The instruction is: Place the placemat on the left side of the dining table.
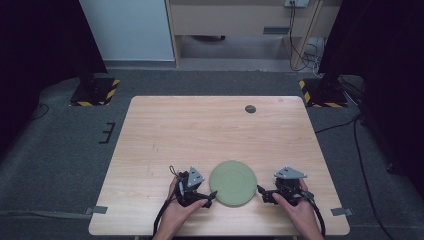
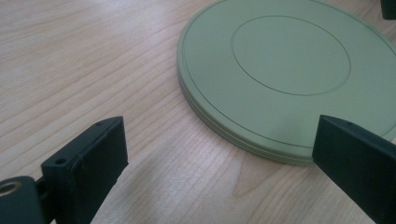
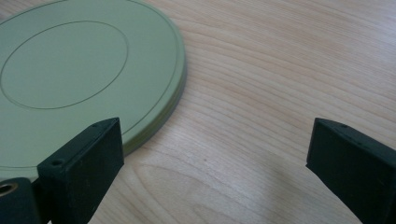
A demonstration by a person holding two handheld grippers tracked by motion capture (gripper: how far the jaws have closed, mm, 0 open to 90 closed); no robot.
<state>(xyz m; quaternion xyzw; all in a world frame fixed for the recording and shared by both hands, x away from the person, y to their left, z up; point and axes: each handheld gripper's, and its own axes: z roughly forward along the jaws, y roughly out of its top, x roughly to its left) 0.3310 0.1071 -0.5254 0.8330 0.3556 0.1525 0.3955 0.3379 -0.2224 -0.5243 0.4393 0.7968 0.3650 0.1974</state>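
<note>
A green disc (image 1: pixel 233 183) lies flat on the table (image 1: pixel 200 130), close to the near edge and a little right of its middle. In the gripper views it looks like two thin discs stacked, with a seam around the rim and a ring scored on the top face; whether it is one piece or two cannot be told. The left gripper (image 1: pixel 212 195) sits just beside the disc's left rim, held in the left hand (image 1: pixel 181 212); its jaws stand wide apart and hold nothing. In the left gripper view one jaw is over bare wood and the other covers part of the disc's near rim, so contact there is hard to judge. The right gripper (image 1: pixel 261 191) sits just beside the disc's right rim in the right hand (image 1: pixel 295 206), jaws likewise wide apart and empty. In the right gripper view one jaw hides a stretch of the rim, while the other is over bare wood. Both forearms are cut off by the bottom of the high view. A small dark round spot (image 1: pixel 250 109) sits near the far edge, too small to make out.
</note>
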